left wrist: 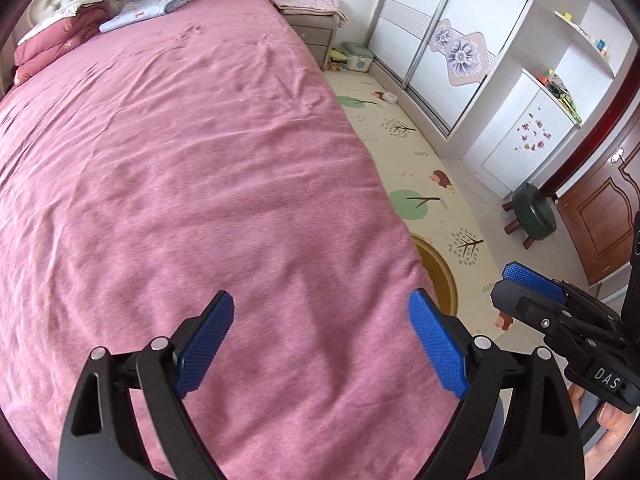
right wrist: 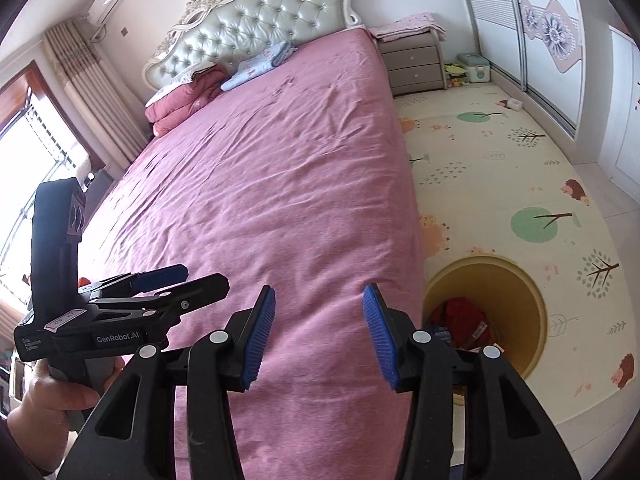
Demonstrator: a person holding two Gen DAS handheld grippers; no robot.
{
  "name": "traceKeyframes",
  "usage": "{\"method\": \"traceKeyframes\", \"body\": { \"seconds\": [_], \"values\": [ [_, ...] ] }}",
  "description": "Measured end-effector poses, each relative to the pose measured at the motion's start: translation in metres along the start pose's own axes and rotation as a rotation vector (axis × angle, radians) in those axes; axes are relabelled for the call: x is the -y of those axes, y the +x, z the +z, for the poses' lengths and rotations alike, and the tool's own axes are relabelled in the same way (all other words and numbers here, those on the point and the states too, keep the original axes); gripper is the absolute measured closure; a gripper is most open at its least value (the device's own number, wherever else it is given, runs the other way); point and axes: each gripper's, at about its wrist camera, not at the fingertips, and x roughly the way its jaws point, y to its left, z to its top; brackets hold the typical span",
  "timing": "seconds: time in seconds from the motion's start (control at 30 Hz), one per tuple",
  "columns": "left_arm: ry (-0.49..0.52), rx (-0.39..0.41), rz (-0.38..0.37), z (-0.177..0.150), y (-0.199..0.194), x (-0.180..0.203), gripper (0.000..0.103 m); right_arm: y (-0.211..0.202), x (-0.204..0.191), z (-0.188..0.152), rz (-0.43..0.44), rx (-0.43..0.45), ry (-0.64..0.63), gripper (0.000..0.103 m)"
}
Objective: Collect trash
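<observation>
Left tool [left wrist: 320,344]: jaws spread wide, nothing held, hung over the near end of the bed [left wrist: 180,152]. Right tool [right wrist: 318,332]: jaws likewise spread wide, empty, over the bed's near right edge. "DAS" is read on the right tool's body in the left view; "GenRobot.AI" is read on the left tool's body in the right view, with a small label above it too blurred to read. Bin [right wrist: 486,312] is seen on the floor mat [right wrist: 500,168] just beside the bed's near corner; red and blue trash [right wrist: 460,314] is seen inside it. Stool [left wrist: 534,216] sits further right by the door. Folded blankets [right wrist: 188,96] lie at the headboard. Nightstand [right wrist: 416,66] and a small box are seen farthest back.
</observation>
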Motion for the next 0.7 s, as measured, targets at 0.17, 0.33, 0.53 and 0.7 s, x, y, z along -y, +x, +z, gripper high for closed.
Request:
{"method": "traceKeyframes", "body": {
  "seconds": [0.17,0.33,0.53,0.7],
  "values": [
    [-0.047,0.055,0.067,-0.017,-0.028,-0.043,0.009,0.014,-0.044,-0.007,0.035,-0.016,-0.046,0.052],
    [-0.094,0.077,0.094,-0.031,-0.046,-0.079,0.008,0.028,-0.076,-0.013,0.057,-0.036,-0.076,0.052],
    [-0.147,0.095,0.106,-0.042,-0.061,-0.11,0.008,0.036,-0.101,-0.015,0.066,-0.044,-0.106,0.052],
    [-0.174,0.118,0.123,-0.047,-0.073,-0.125,0.008,0.036,-0.116,-0.014,0.072,-0.036,-0.123,0.052]
  ]
}}
